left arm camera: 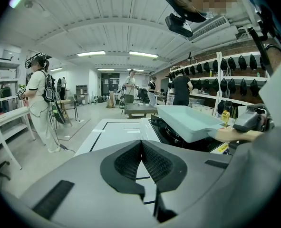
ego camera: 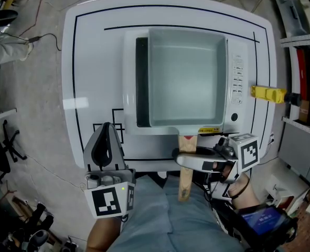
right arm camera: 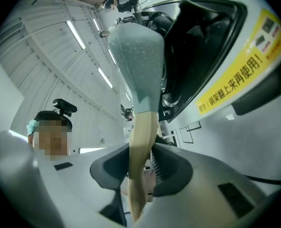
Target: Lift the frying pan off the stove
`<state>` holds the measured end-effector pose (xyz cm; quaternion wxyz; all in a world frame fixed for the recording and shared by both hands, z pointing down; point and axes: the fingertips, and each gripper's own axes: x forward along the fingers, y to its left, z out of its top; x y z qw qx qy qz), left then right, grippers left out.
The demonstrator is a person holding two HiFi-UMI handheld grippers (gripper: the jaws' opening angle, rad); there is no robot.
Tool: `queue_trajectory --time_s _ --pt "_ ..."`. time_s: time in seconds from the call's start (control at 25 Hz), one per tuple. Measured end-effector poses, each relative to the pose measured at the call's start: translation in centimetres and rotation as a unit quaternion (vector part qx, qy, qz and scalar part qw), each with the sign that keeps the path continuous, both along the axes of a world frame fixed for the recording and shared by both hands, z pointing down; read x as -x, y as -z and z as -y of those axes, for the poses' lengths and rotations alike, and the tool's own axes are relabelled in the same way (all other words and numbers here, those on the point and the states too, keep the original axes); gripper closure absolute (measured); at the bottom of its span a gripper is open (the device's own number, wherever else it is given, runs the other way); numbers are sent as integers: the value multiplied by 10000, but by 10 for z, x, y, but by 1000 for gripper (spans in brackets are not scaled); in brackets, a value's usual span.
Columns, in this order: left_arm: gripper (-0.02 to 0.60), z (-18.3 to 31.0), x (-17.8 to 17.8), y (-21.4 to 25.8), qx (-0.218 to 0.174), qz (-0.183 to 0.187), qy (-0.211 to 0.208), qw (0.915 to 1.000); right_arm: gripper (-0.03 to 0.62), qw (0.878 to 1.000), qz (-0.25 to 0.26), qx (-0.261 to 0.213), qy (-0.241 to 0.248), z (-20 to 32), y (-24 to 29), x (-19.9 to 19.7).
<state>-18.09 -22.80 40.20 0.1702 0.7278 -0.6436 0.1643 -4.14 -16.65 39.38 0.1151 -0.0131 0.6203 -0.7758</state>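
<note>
Right gripper view: my right gripper (right arm camera: pixel 141 170) is clamped on the wooden handle (right arm camera: pixel 141 137) of the frying pan (ego camera: pixel 186 77), which sits over the stove (ego camera: pixel 129 88). My left gripper (left arm camera: pixel 141 160) is closed, empty, off to the side.

Left claw (ego camera: pixel 106 133) sits at the lower left of the frame, jaws pressed together (nothing between them). Right claw (ego camera: pixel 185 156), lower right, lies sideways, jaws clamped on the pan handle (ego camera: pixel 184 185).
</note>
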Motion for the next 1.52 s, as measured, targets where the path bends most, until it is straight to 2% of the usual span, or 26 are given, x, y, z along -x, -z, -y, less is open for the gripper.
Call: queue_trajectory --time_s 0.28,0.88,1.52 --pt "565 -4 1 3 -20 27 4 10000 467 9999 -107 120 -23 1 1 1" --pt "565 -6 1 8 -91 16 23 10000 470 9993 -253 -259 84 1 9 6" --pt "565 -11 -3 16 -182 -33 -32 9998 471 9958 -801 -409 150 -9 9 0"
